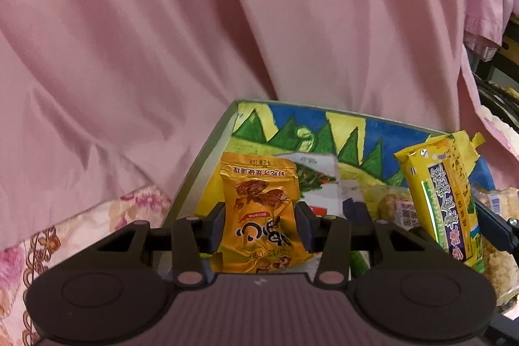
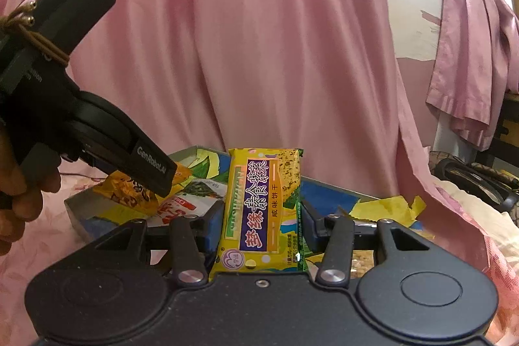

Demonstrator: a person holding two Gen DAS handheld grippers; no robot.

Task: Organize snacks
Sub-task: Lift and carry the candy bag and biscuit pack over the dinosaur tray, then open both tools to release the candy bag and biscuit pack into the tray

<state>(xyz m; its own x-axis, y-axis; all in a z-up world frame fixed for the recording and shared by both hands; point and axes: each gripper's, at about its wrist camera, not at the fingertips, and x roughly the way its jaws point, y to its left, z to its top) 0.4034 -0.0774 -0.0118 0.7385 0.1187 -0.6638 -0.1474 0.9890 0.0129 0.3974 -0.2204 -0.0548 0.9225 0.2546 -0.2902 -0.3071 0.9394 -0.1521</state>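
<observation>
Our left gripper (image 1: 261, 224) clamps an orange snack packet (image 1: 259, 209), and our right gripper (image 2: 262, 224) pinches a yellow biscuit pack (image 2: 259, 209), both held over the painted box (image 1: 207, 151). We judge sorting midway: a white packet (image 1: 319, 180) and other snacks already lie inside. The box's near edge and right-hand contents are hidden behind our grippers.

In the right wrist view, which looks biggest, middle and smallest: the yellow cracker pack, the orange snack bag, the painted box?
1. Painted box, though mostly hidden.
2. Yellow cracker pack; its nearness to the camera inflates it.
3. Orange snack bag, partly covered by the left gripper.
</observation>
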